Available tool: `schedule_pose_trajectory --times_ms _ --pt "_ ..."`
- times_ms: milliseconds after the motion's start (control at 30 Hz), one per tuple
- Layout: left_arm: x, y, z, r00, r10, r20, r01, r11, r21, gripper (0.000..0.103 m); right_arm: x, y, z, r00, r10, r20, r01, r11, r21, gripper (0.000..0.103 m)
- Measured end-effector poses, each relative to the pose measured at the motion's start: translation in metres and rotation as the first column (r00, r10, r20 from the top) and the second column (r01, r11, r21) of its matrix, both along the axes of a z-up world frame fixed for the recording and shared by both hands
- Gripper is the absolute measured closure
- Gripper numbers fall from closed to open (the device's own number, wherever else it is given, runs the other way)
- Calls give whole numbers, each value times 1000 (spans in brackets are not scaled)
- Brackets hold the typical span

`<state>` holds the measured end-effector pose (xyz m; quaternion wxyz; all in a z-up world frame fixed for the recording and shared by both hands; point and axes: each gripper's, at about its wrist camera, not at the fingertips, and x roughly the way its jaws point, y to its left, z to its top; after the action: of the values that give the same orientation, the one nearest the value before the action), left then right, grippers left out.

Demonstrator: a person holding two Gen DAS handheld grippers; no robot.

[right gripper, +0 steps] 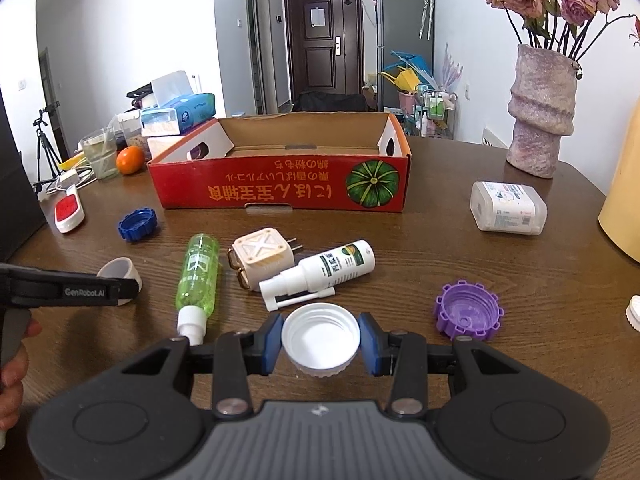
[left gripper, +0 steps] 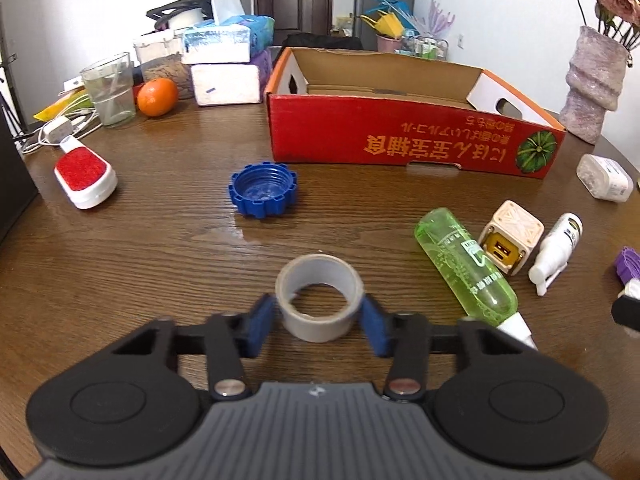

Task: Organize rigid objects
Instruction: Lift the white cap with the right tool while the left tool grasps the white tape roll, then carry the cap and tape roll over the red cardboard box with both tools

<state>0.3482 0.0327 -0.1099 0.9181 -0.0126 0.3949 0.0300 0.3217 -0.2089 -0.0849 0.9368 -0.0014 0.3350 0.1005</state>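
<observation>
Hand-held gripper, left [left gripper: 318, 322]: closed around grey tape roll [left gripper: 319, 297].
Hand-held gripper, right [right gripper: 320, 342]: grasping white cap [right gripper: 320, 336].
Writing: "GenRobot.AI" on the left one, left of frame.
Toothed caps: two, blue cap [right gripper: 137, 224], purple cap [right gripper: 467, 310].

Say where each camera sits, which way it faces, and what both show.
Left wrist: on the left hand-held gripper, facing the box across the table; its pads flank the tape roll.
Right wrist: on the right hand-held gripper, facing the same way, shut on a white cap; the person's hand and left hand-held gripper show at left.
Shared: box, tape roll, green bottle, blue cap.
</observation>
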Motion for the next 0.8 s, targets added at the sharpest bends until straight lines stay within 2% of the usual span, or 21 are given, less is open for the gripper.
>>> schedule_pose_trajectory --times_ms 467,800 --pt "-15 -2 22 997 -17 71 17 1000 -2 58 2 3 9 1000 10 21 -10 1000 -7 64" --pt "-24 -10 48 989 -42 142 42 999 1 58 7 5 26 997 12 78 -13 1000 11 64"
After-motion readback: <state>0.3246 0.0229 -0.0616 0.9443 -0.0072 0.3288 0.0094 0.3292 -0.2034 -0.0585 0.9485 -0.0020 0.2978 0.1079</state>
